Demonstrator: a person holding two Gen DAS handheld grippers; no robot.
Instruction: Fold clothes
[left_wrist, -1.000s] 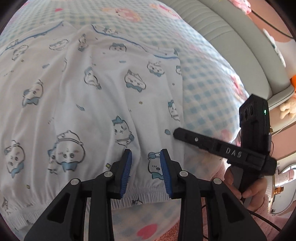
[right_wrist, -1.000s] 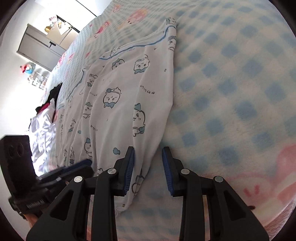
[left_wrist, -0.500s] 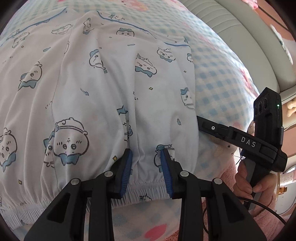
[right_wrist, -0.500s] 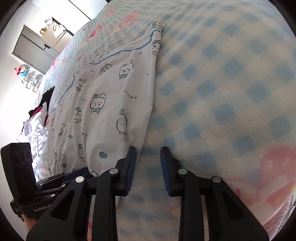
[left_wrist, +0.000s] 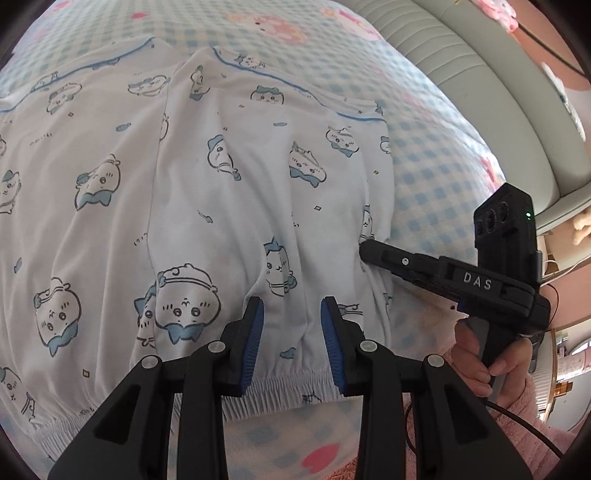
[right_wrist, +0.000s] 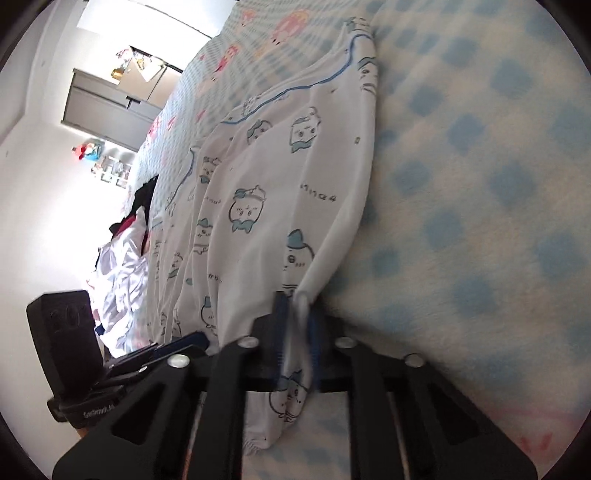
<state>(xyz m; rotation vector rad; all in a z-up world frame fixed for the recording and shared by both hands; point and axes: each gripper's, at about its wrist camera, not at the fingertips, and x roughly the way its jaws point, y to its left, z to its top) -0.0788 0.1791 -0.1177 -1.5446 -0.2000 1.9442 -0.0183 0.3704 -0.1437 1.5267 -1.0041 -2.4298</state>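
The white shorts (left_wrist: 229, 206), printed with small cartoon animals and edged in blue, lie spread flat on the bed (left_wrist: 436, 162), which is covered by a blue-and-white checked blanket. The left hand-held gripper (left_wrist: 291, 317) hovers over the elastic waistband with its blue-padded fingers held moderately apart, cloth showing in the gap between them and nothing gripped. The right hand-held gripper (right_wrist: 295, 325) has its fingers closed tight on the side edge of the shorts (right_wrist: 280, 206), a fold of white cloth pinched between the pads and hanging below them. In the left wrist view it reaches in from the right, its tip touching that same edge, with a hand (left_wrist: 480, 362) in a pink sleeve around its handle.
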